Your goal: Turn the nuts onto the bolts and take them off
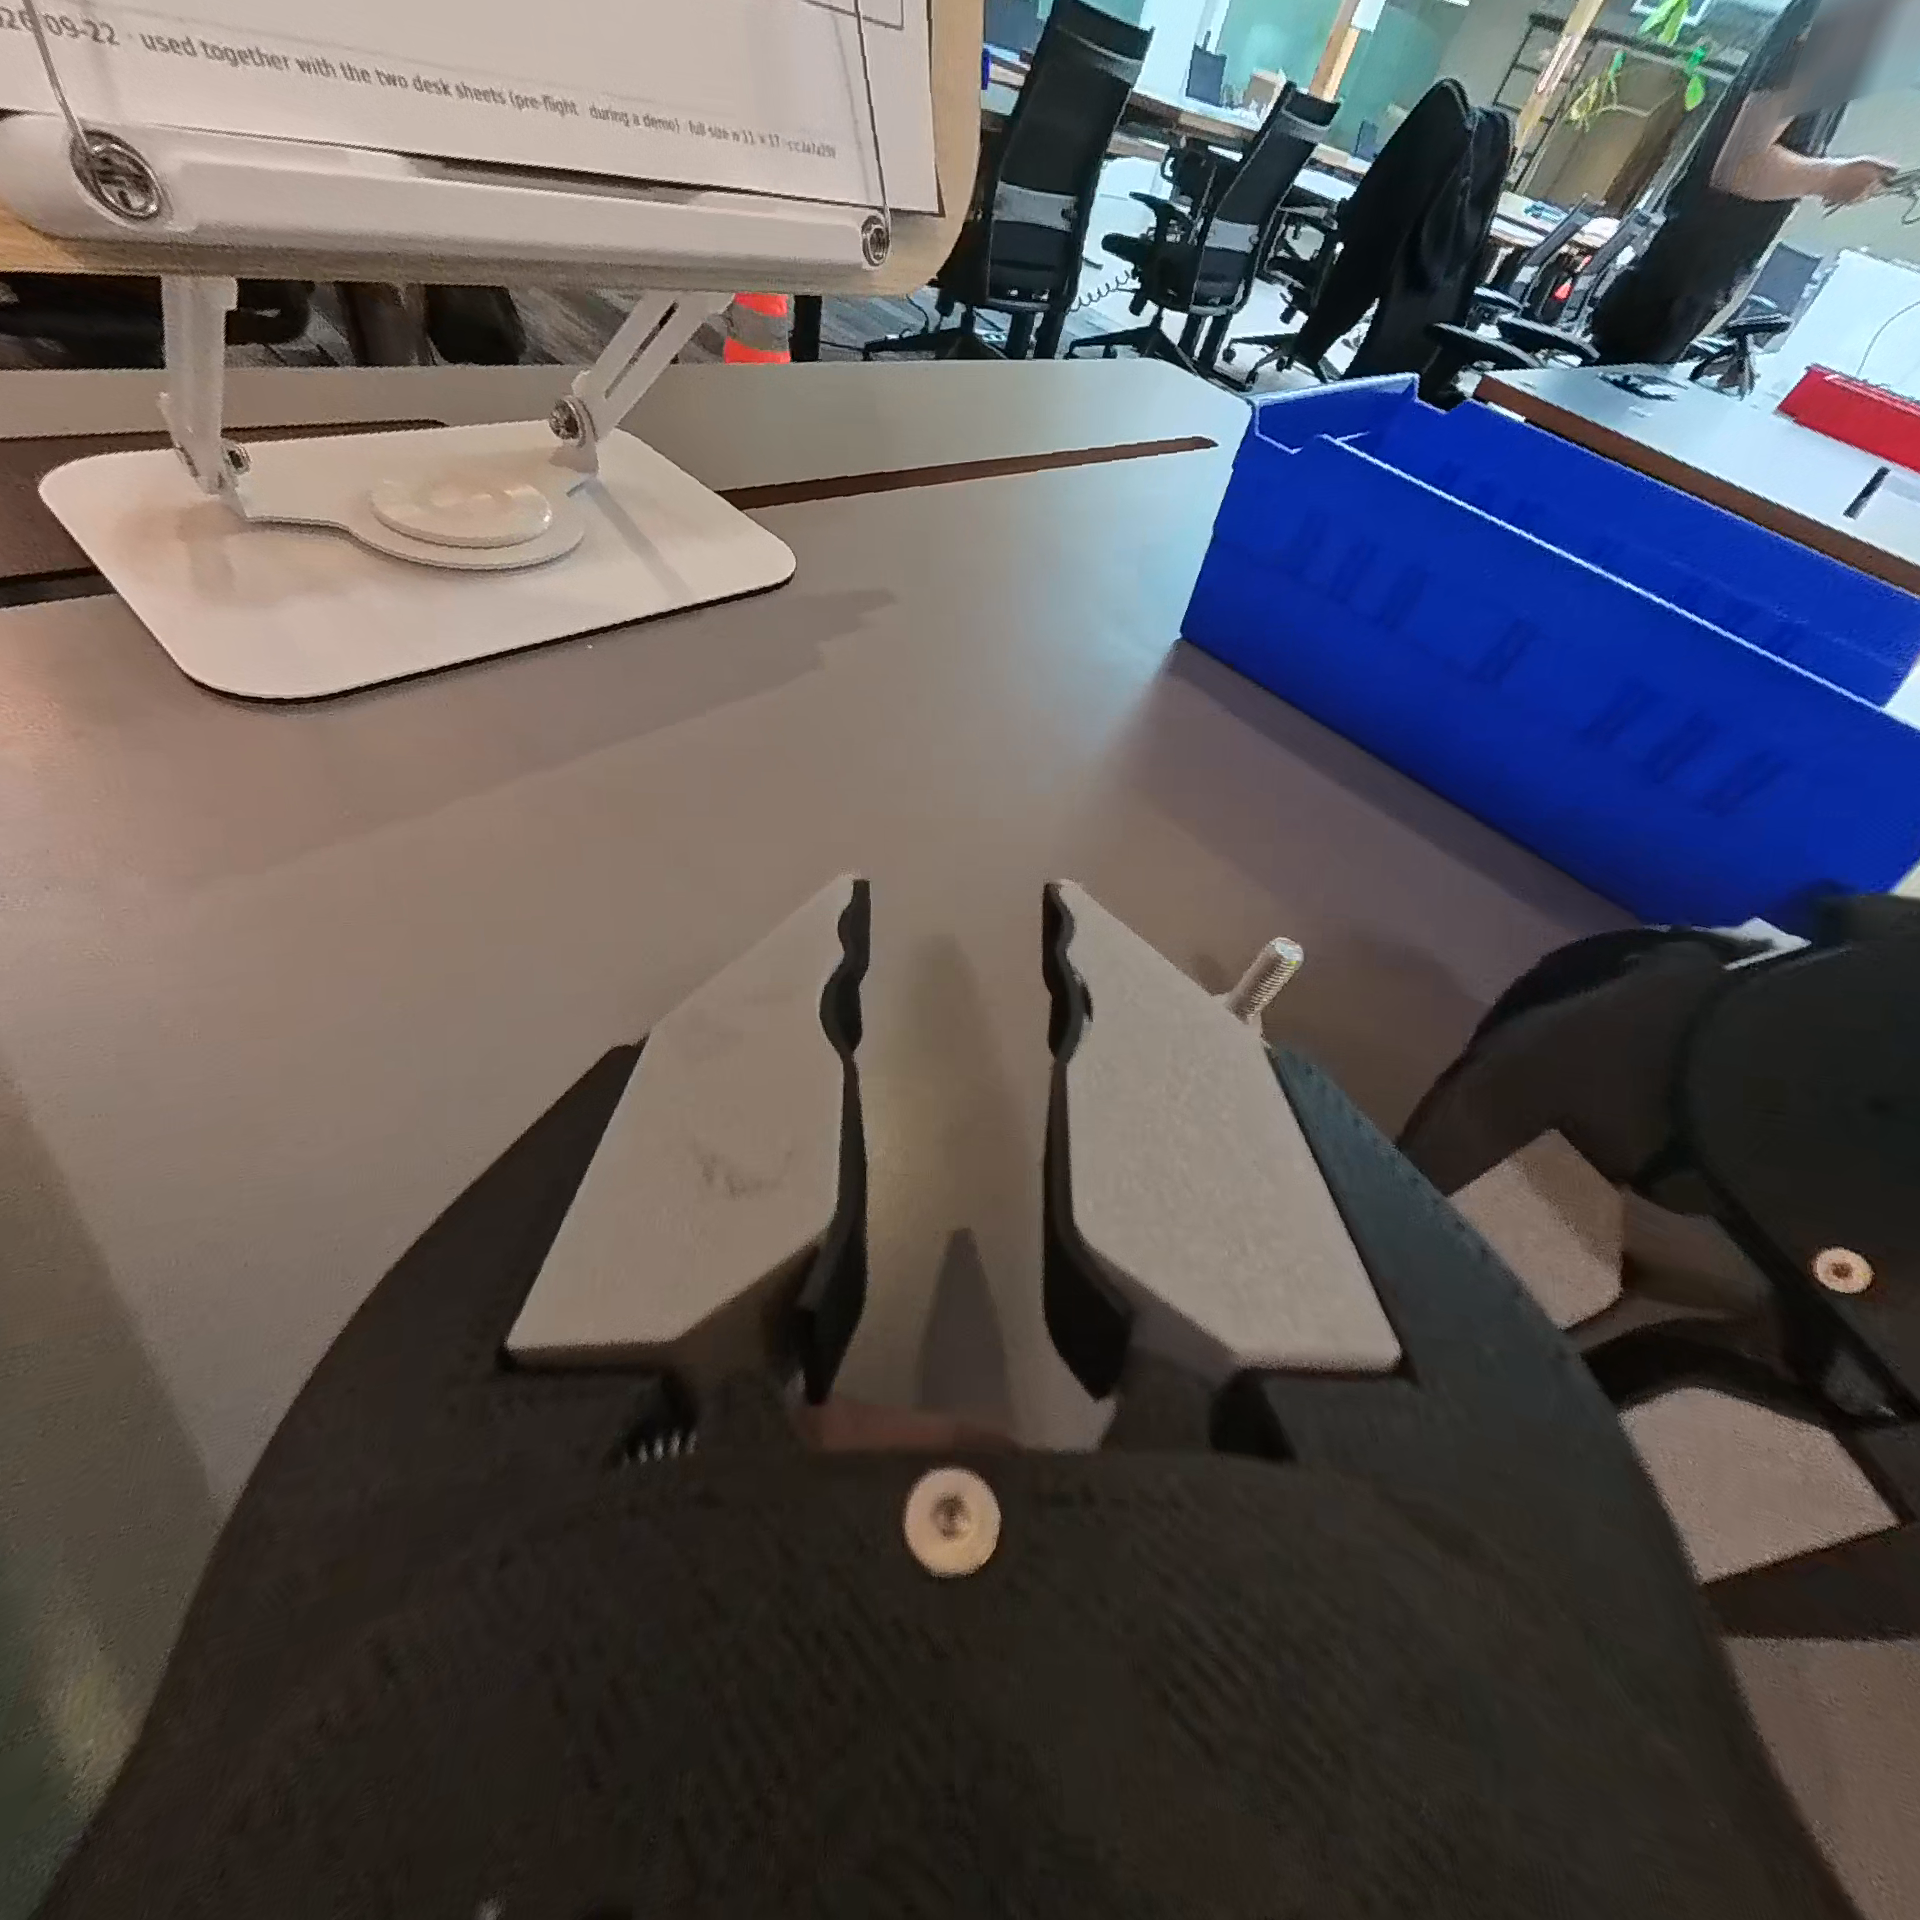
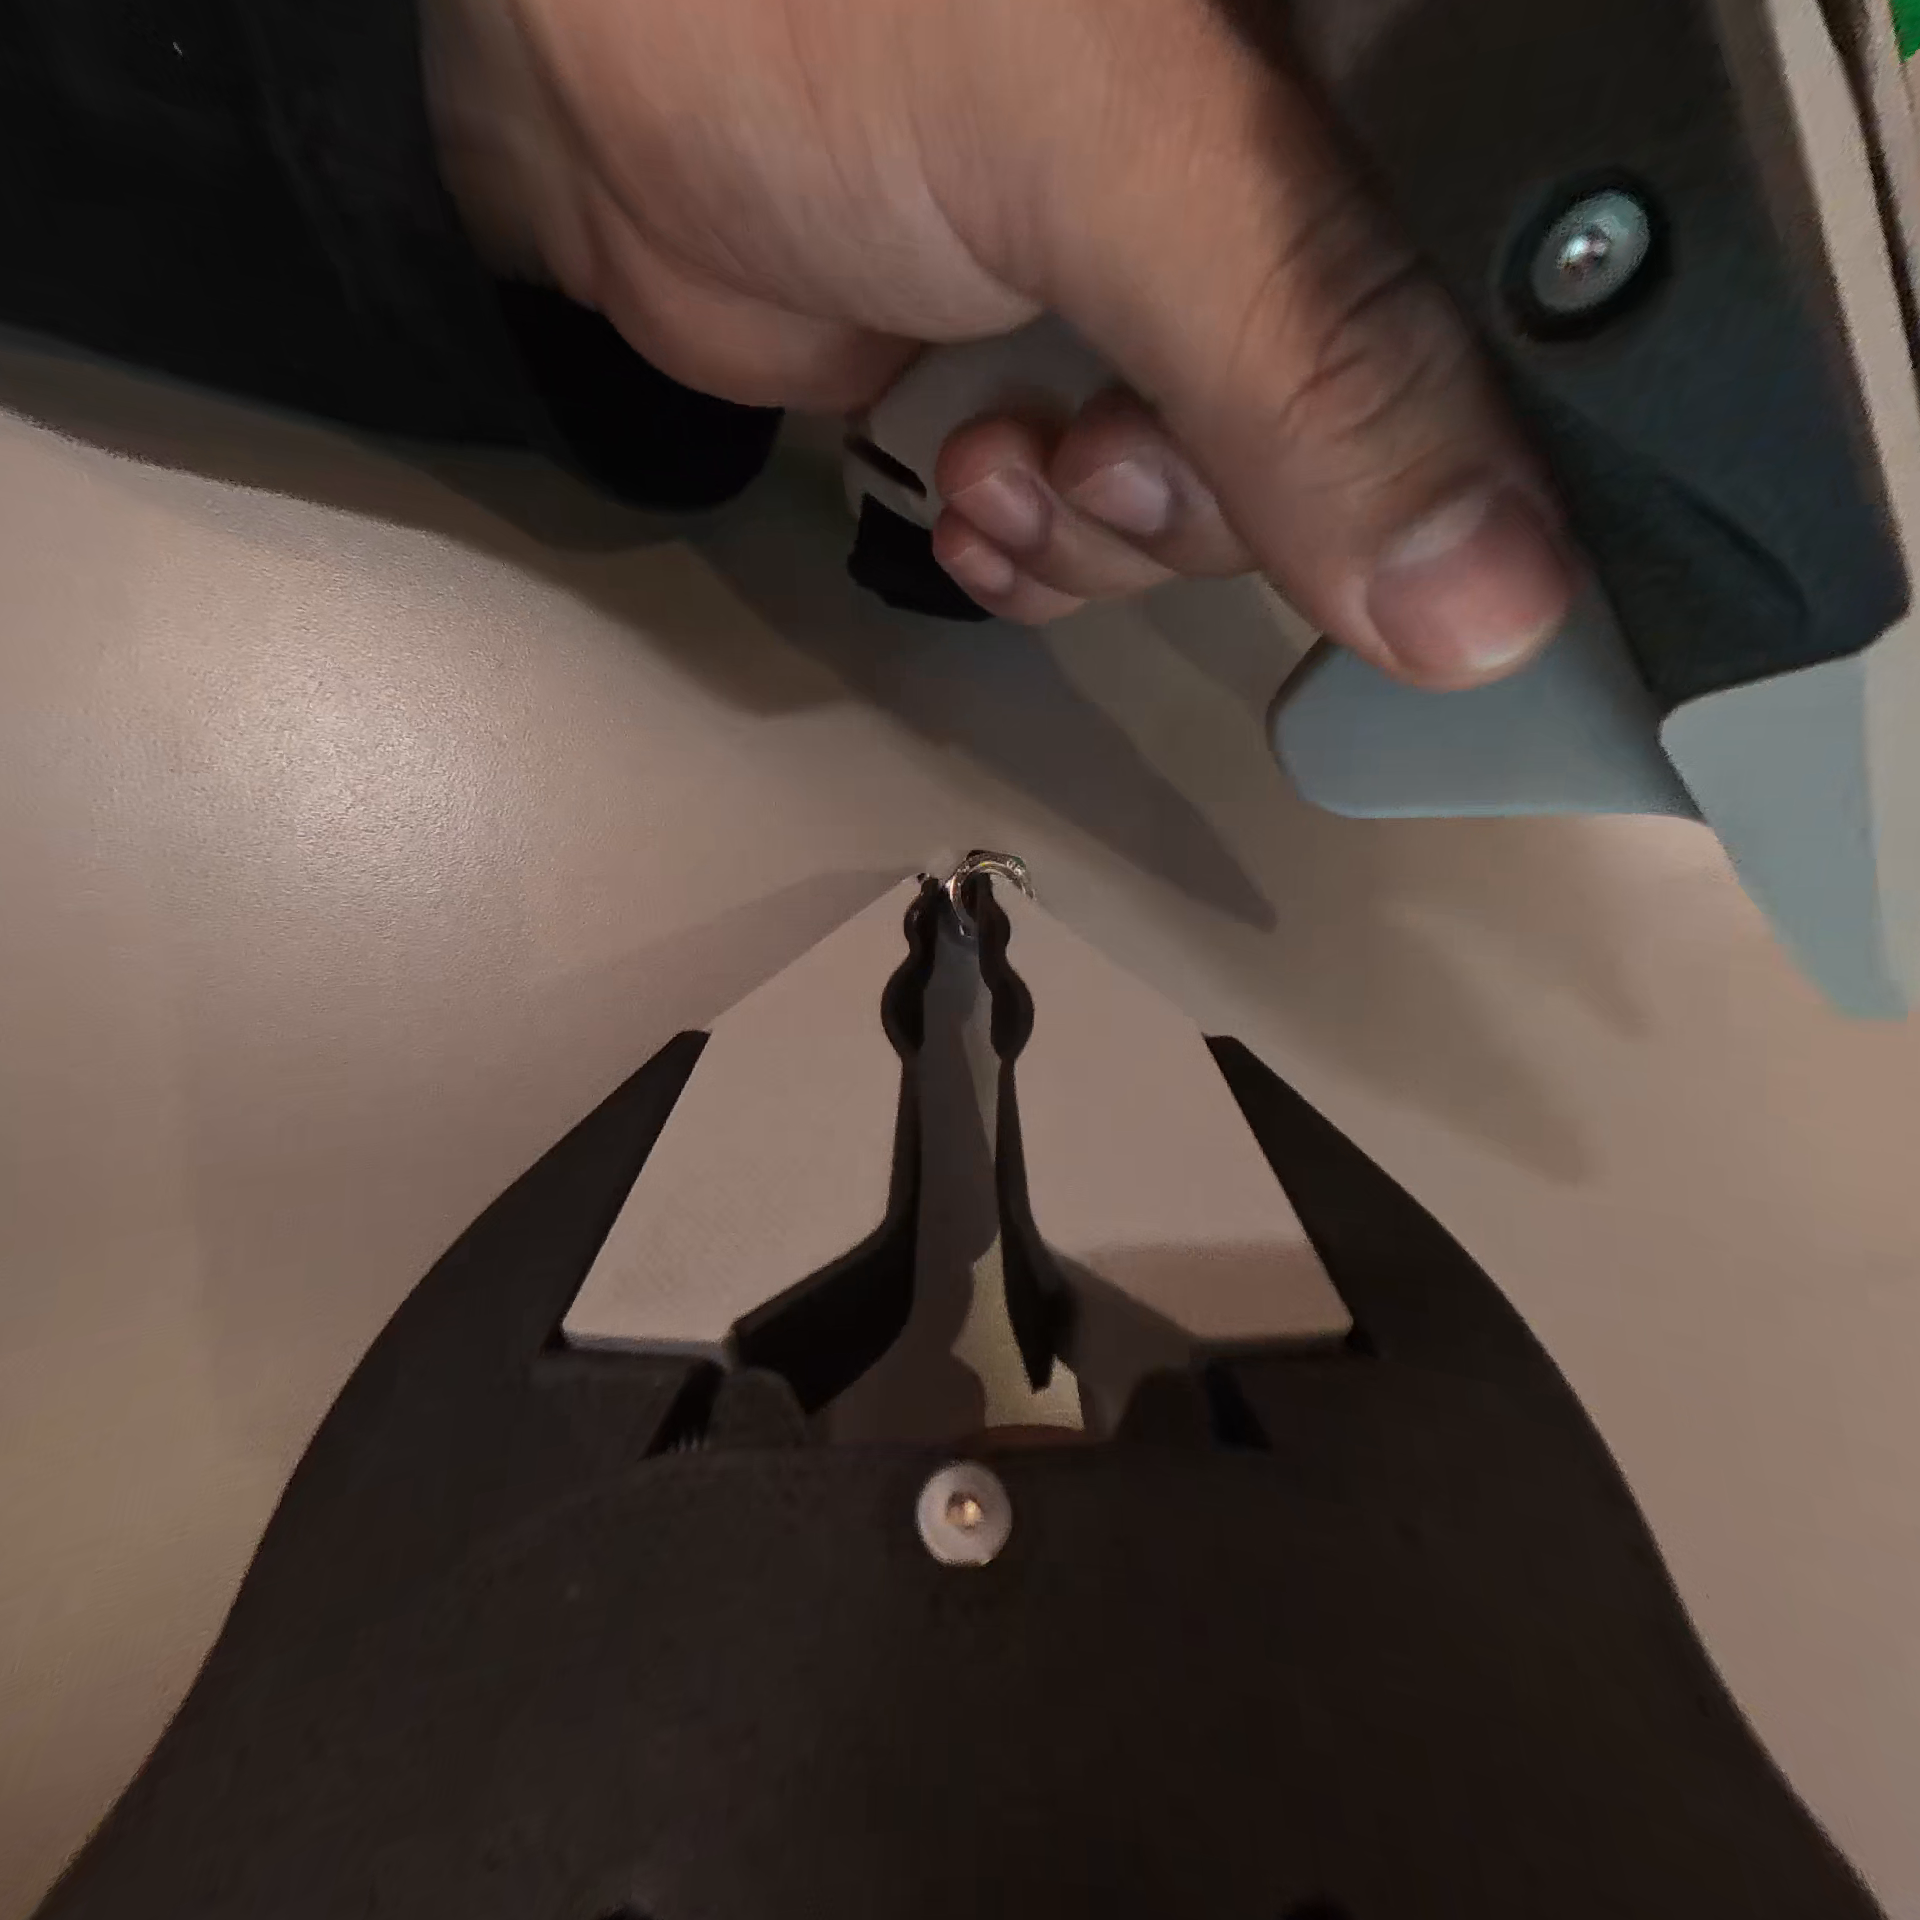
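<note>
My left gripper hovers low over the grey table, its grey fingers apart with nothing between them. A silver bolt sticks up, threads upward, just right of its right finger; its lower end is hidden. My right gripper points down at the table, its jaws nearly closed on a small silver ring-shaped piece, apparently a nut, at the very tips. Its black body also shows in the left wrist view, close beside the left gripper.
A blue plastic bin stands on the table to the right. A white tablet stand with a paper sheet stands at the back left. A hand holds the left gripper above the right gripper's tips. Office chairs and a person are far behind. The gap from one gripper's tips to the other's is roughly 12 cm.
</note>
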`<state>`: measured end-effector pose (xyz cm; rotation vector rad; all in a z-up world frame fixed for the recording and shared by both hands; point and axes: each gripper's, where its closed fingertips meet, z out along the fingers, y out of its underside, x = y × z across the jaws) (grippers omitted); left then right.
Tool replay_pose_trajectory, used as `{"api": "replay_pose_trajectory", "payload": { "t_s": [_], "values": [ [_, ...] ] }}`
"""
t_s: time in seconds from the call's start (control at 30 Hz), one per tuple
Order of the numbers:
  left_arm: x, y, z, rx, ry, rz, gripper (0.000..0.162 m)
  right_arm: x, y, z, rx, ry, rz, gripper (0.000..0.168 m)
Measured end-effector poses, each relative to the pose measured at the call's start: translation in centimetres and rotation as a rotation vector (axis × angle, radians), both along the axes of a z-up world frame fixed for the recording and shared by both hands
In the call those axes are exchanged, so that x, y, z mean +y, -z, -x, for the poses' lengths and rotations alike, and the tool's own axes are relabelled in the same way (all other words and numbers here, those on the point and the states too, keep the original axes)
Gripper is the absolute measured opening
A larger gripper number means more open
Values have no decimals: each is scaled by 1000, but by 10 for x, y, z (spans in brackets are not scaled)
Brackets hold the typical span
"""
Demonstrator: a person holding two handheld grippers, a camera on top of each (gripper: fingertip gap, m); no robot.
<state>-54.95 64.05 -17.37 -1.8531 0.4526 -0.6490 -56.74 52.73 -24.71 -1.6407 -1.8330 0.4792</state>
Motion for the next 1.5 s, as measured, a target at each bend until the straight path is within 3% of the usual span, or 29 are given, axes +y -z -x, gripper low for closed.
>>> {"api": "replay_pose_trajectory", "payload": {
  "t_s": [0.17, 0.33, 0.47, 0.57, 0.7, 0.8, 0.87, 1.0, 1.5],
  "values": [
    [3, 2, 3, -7, -10, 10, 31, 0, -7, -10, 47, 17, 51, 3],
    [1, 6, -3, -12, 22, 20, 31, 19, -68, -44, 337, 109, 173, 3],
    [-12, 11, -26, 0, 150, 34, 32, 53, -115, -85, 521, 254, 109, 3],
    [-39, 15, -60, 5, 377, 66, 31, 73, -129, -109, 589, 345, 62, 3],
    [-40, 33, -85, 235, 447, 4, 35, 86, -129, -124, 607, 401, 55, 3],
    [-35, 52, -97, 353, 476, 61, 36, 90, -126, -129, 590, 416, 44, 3],
    [-31, 55, -104, 352, 483, 89, 32, 91, -120, -133, 552, 421, 36, 3],
    [-28, 63, -110, 357, 493, 155, 8, 93, -104, -138, 449, 427, 19, 3],
    [-32, 22, -64, 242, 408, 77, 7, 62, -7, -126, -41, 295, 86, 3]
  ]
}}
